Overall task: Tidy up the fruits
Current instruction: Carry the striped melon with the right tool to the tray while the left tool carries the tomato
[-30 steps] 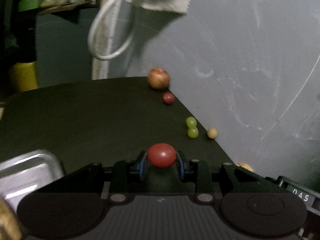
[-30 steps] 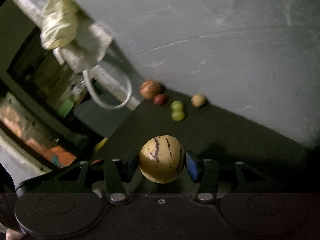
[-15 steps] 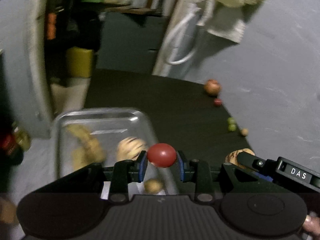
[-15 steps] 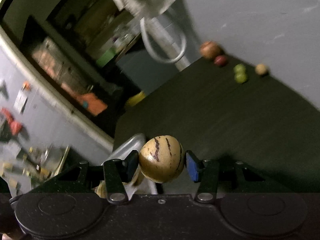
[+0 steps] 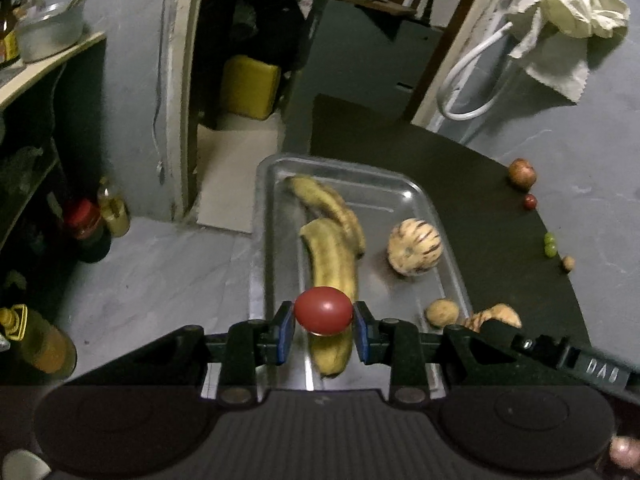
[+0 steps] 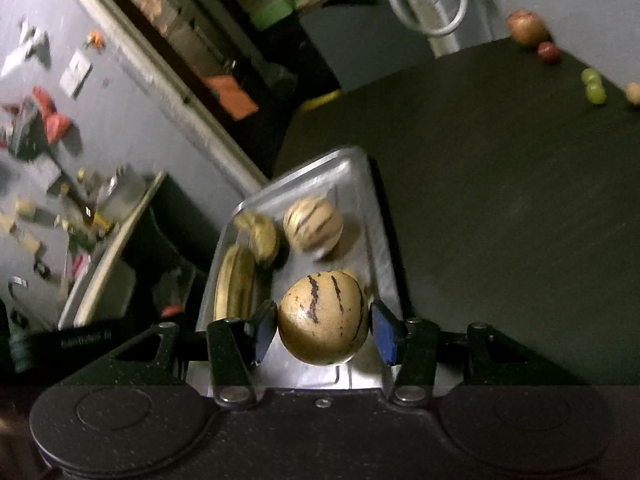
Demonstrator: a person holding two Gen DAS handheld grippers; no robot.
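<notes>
While both grippers hang above the metal tray, we treat each load on its own terms. Nearest us, the left gripper is clamped on a small red fruit, held across its widest part between the blue pads. We judge it light, smooth-skinned and probably soft, so a firm squeeze risks bruising or splitting it. The right gripper holds a striped yellow fruit, also across its middle. We judge this one heavier, with a firm, slippery rind; the round shape could roll once freed, so a low release suits it.

Below them, two bananas lie along the tray's left part, with another striped fruit to their right and a small brown fruit at the near right corner. Further off, along the far right edge of the dark table, two green grapes, a small red fruit and a larger reddish one remain loose.
</notes>
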